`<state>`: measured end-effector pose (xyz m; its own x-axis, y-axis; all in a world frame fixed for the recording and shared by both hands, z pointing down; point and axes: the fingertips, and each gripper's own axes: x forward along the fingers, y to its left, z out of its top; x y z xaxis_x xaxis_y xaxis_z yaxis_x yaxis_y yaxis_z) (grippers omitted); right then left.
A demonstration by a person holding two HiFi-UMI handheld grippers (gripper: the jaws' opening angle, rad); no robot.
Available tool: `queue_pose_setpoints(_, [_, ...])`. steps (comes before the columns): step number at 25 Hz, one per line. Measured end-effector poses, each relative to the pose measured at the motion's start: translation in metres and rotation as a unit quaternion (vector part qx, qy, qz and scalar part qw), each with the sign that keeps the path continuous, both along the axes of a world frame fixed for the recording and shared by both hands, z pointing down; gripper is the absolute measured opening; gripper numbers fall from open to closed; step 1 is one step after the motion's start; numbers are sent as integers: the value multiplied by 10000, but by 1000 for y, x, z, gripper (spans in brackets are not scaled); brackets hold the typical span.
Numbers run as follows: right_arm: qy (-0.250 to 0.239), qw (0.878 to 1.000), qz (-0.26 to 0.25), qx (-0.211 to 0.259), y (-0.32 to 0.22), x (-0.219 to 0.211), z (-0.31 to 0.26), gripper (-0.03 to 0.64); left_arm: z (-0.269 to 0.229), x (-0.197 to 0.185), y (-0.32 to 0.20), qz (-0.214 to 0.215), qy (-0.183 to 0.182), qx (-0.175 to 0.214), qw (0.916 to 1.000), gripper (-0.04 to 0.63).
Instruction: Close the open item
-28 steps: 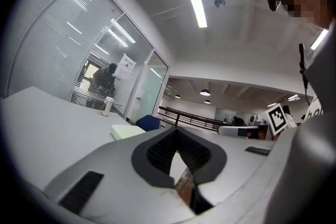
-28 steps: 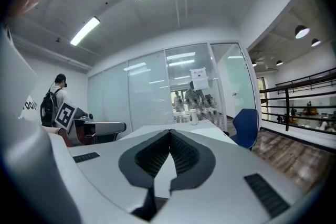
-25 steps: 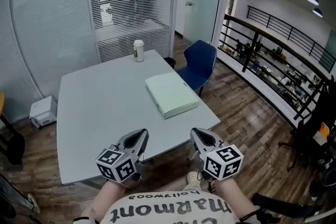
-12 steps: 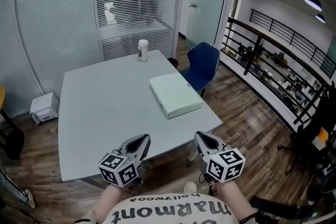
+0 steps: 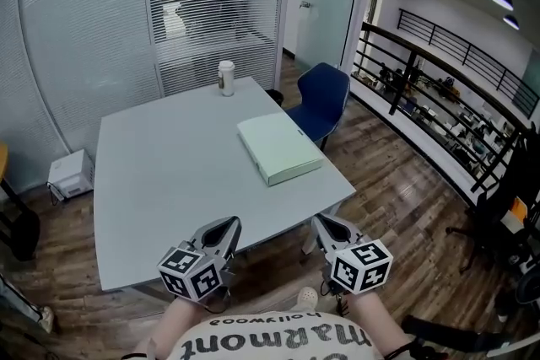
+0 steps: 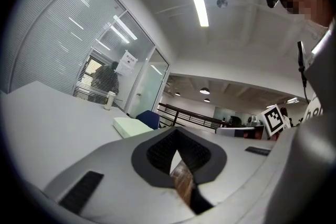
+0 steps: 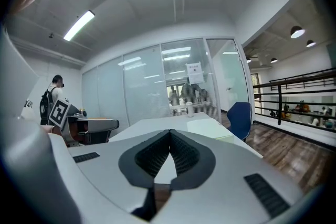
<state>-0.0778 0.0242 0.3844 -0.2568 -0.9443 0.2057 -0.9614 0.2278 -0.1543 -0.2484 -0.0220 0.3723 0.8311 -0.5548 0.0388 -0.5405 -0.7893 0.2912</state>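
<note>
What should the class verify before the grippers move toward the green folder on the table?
1. Left gripper empty, jaws together: ok.
2. Right gripper empty, jaws together: ok.
3. Green folder within reach: not ok; it lies farther up the table.
4. Folder really open: cannot tell; it looks flat and shut.
5. Table between grippers and folder free: ok; the cup stands at the far edge.

A pale green box file (image 5: 278, 147) lies flat on the desk (image 5: 169, 181), against its right edge, about midway along. Its cover looks down, long sides angled toward the far right corner.
</note>
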Motion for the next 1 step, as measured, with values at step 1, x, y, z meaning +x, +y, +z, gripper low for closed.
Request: queue_pose_setpoints(1, [-16, 10000, 22, -13, 2, 1, 1, 2, 0, 0, 1, 5, -9, -9, 10000, 21])
